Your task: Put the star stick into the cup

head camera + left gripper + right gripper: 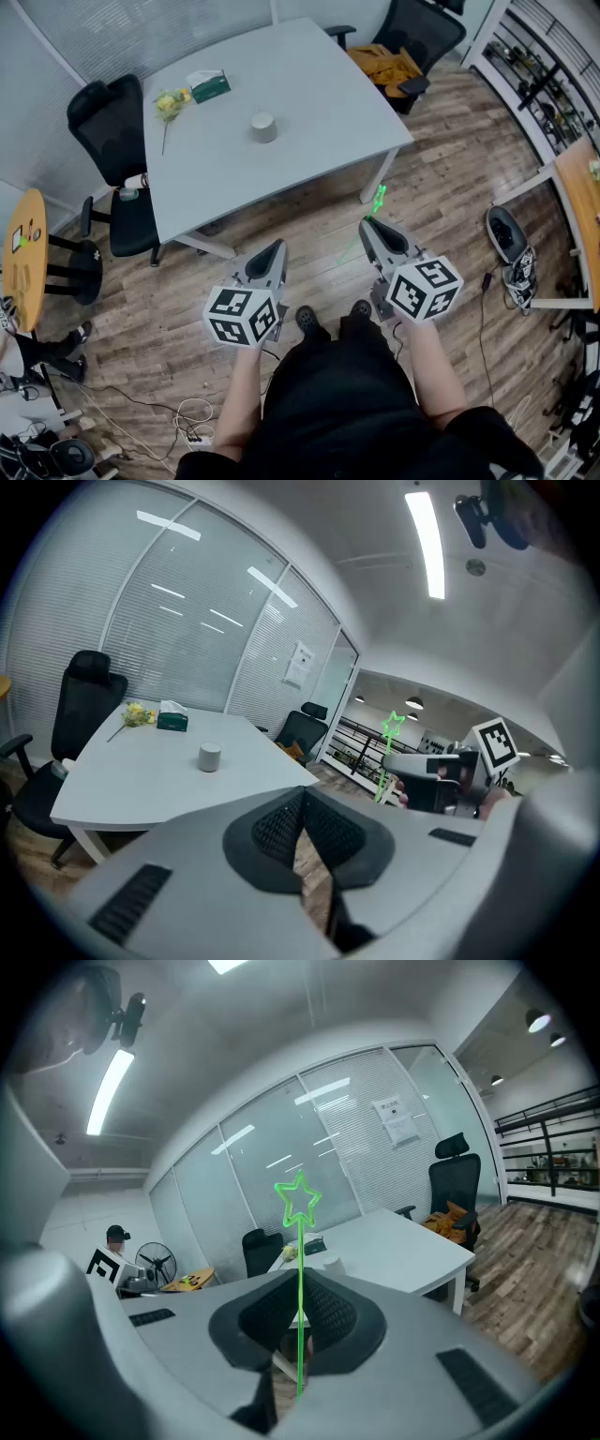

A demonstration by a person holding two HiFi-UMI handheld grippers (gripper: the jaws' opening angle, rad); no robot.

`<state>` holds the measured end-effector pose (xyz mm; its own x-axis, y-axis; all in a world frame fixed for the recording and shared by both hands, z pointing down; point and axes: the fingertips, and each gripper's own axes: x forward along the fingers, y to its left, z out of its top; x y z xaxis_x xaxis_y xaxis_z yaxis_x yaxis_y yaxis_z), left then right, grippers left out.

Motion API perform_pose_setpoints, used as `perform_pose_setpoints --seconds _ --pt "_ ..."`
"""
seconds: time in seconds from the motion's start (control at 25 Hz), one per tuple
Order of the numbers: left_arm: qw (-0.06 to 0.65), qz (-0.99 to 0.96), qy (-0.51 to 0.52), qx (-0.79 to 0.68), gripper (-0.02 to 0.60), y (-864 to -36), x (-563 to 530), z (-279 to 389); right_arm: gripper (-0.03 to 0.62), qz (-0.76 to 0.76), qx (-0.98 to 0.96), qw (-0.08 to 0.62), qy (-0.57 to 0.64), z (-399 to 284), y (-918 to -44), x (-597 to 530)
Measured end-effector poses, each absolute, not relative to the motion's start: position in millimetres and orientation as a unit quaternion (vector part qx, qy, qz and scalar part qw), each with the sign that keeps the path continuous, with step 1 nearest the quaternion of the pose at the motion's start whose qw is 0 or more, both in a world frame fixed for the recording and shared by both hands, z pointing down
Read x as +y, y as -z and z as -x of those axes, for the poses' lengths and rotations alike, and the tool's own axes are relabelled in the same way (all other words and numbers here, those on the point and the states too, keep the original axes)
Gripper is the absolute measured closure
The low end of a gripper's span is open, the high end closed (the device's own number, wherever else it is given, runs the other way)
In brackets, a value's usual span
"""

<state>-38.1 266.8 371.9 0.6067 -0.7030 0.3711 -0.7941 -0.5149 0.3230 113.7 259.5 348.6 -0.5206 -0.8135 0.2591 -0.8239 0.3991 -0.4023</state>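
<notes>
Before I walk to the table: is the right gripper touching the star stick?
Touching. The right gripper view shows the right gripper with its fingers shut on the star stick, its green shaft pinched between them and the star above.

Bright, even ceiling strip light [427, 541]; fisheye views bend at edges

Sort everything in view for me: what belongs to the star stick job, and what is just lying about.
Job in hand:
- thin green star-topped stick, shut in the right claw
- small grey round cup on the white table

Lying about:
- green tissue box
- yellow flower bunch
- black office chair
- dark shoe on the floor
- left claw, shut and idle
</notes>
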Motion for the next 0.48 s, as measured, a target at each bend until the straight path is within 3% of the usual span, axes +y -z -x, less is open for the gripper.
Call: perform_pose_setpoints --seconds 0.48 --pt "0.236 -0.862 -0.088 -0.441 0.584 -369.6 278.2 65.8 0.571 -0.489 -0.841 0.037 -0.231 -90.2 -353.5 271.7"
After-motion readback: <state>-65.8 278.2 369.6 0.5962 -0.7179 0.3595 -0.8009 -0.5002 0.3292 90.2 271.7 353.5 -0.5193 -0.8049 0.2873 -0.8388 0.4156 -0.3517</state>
